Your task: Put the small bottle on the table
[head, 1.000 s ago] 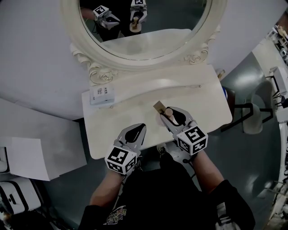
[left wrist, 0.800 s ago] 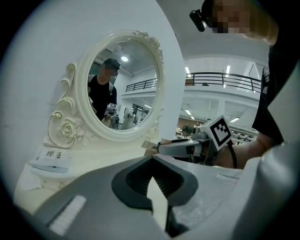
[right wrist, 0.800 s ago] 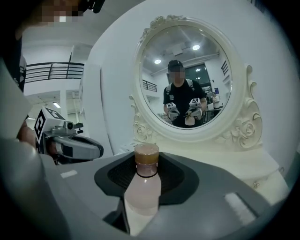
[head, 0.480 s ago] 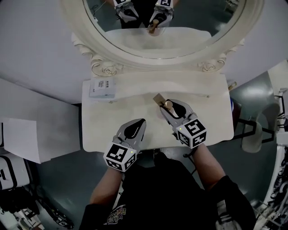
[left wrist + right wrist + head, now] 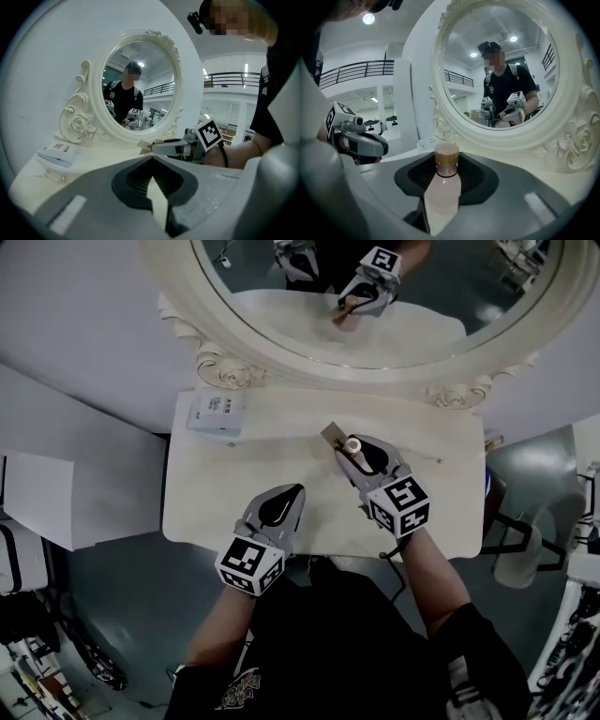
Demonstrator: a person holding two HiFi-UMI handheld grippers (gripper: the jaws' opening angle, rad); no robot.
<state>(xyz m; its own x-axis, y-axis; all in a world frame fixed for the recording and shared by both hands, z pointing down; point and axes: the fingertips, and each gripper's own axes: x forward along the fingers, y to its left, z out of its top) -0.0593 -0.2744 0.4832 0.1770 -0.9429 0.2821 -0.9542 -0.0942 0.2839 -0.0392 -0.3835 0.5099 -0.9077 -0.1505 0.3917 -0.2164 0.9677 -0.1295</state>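
Right gripper (image 5: 349, 451): jaws were clamped on the small bottle (image 5: 443, 185), pressing its body from both sides.
Left gripper (image 5: 296, 493): jaws were together with nothing between them, held over the near edge of the table (image 5: 441, 512).
Bottle position: it sat in the right gripper's jaws over the middle of the table top, in front of the mirror (image 5: 234, 367) and well apart from the white box (image 5: 216, 413) at the back left. Whether it touched the surface could not be told.
Bottle attitude: it lay along the jaws, its brownish cap (image 5: 446, 158) pointing away from the hand, apparently not upright.
Likely weight: small and probably light, and one gripper seemed enough.
Likely stiffness: the pale body showed no denting under the pads, so it was judged rigid. Whether it was glass or plastic was not clear.
Likely surface: smooth and rounded, so prone to slipping or to rolling if laid down.
Best hold: across the wide body below the cap, as shown.
Release risk: the narrow base might topple unless set down squarely.
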